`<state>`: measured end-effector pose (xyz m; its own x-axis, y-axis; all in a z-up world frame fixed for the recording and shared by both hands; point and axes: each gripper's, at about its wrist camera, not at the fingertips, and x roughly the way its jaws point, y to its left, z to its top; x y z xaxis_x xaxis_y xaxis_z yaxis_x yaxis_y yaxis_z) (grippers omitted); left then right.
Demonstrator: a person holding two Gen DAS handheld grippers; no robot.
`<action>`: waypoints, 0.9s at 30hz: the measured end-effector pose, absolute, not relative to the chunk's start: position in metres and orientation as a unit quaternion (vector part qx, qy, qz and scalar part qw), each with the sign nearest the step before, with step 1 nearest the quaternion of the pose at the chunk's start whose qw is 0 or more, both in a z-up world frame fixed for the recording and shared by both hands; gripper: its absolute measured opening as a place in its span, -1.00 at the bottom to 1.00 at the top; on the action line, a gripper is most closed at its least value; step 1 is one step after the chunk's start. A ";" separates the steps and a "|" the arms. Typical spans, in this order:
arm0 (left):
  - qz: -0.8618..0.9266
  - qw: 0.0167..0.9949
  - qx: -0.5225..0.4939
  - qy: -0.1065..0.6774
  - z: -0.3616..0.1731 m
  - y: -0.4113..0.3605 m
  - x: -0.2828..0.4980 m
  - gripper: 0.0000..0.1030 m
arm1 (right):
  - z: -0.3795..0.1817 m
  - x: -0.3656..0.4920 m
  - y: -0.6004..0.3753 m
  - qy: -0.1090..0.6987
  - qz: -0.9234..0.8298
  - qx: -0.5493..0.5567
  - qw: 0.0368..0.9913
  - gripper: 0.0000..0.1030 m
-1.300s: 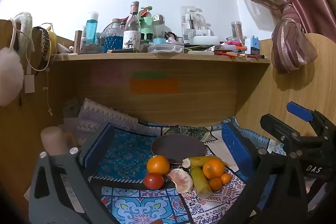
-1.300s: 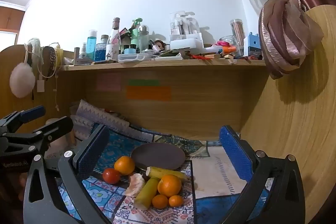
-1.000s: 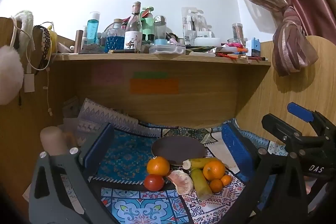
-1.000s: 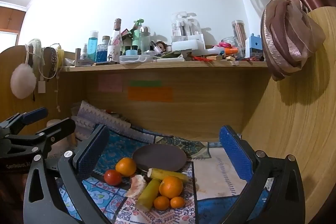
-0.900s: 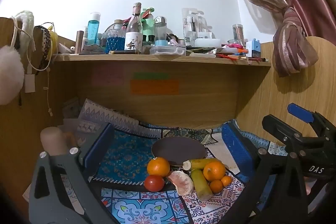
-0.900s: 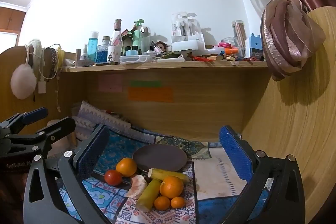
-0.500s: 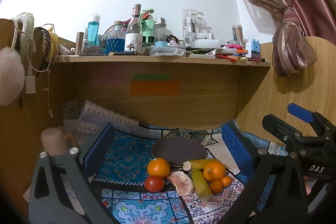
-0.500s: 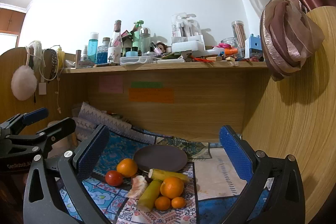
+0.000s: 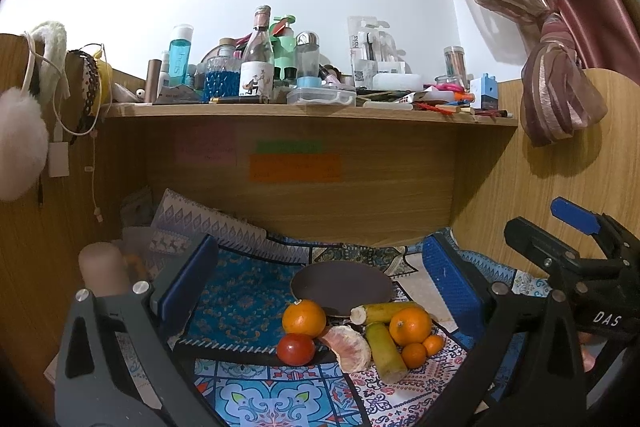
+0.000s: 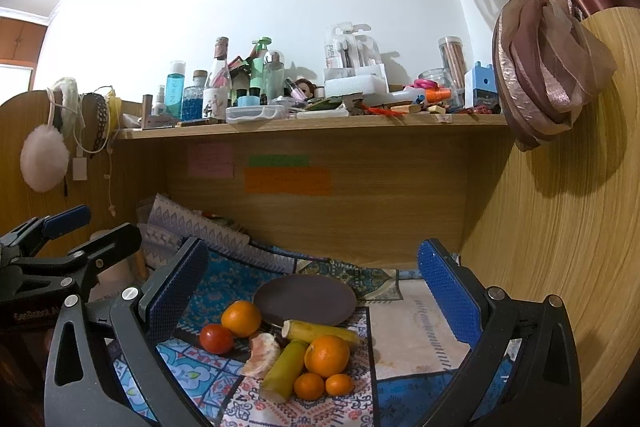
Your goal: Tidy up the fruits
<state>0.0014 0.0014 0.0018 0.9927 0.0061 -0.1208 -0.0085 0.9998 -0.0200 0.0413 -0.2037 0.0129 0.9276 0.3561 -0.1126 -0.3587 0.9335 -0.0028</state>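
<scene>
Both wrist views face the shelf [image 9: 304, 113], sharing the fruit.

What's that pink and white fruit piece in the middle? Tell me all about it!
The peeled citrus piece is a curved chunk with pale pink flesh and white pith, skin removed. It lies on the patterned cloth, between the red tomato and a green cane stick, seeming to touch both. No gripper holds it.

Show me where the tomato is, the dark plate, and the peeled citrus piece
tomato [image 9: 296, 349]: left wrist view, middle of its red skin.
dark plate [image 9: 340, 281]: left wrist view, bare centre of its surface.
peeled citrus piece [image 10: 264, 349]: right wrist view, middle of its pale flesh.
</scene>
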 end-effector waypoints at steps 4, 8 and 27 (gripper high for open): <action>0.004 0.998 -0.010 0.059 0.002 0.002 0.001 1.00 | 0.012 0.042 -0.203 0.053 0.183 -0.011 0.982 1.00; 0.005 0.998 -0.010 0.056 0.001 0.002 0.000 1.00 | 0.011 0.041 -0.203 0.053 0.183 -0.011 0.982 1.00; 0.004 0.999 -0.009 0.053 0.000 0.001 0.000 1.00 | 0.008 0.041 -0.202 0.055 0.183 -0.008 0.982 1.00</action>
<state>0.0005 0.0006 -0.0003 0.9943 0.0067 -0.1064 -0.0086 0.9998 -0.0181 0.0412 -0.2015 0.0078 0.9270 0.3581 -0.1117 -0.3598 0.9330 0.0046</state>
